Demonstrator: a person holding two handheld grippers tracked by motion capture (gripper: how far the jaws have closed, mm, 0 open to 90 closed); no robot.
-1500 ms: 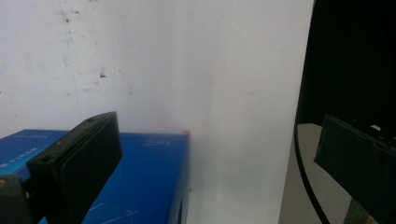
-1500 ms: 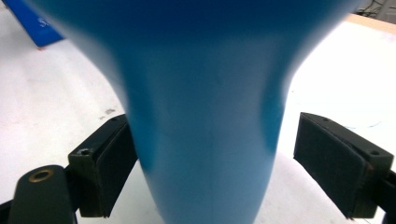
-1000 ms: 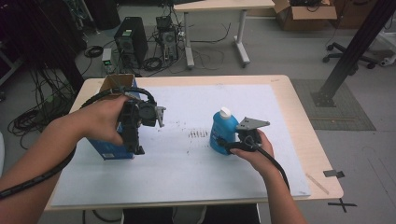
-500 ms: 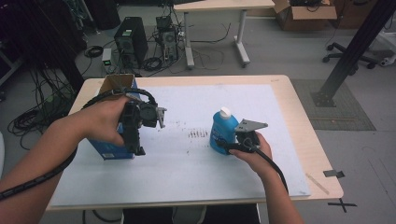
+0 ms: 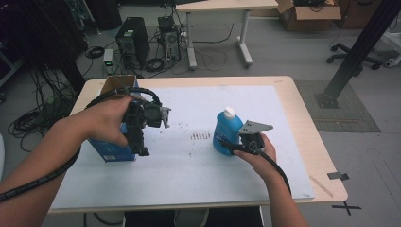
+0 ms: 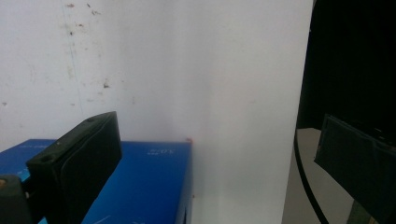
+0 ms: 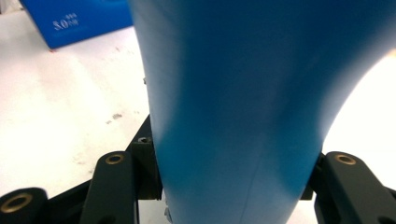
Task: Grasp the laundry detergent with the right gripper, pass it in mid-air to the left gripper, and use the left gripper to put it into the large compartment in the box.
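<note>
Bench and its white sheet carry everything. Standing on the sheet's left part is a blue box, cardboard flap open at its far end. Above the box's right side, the left gripper points downward with jaws spread wide, one over the box top, holding nothing. Right of centre stands a blue bottle with white cap, upright. The right gripper has its jaws clenched on the bottle's lower body.
</note>
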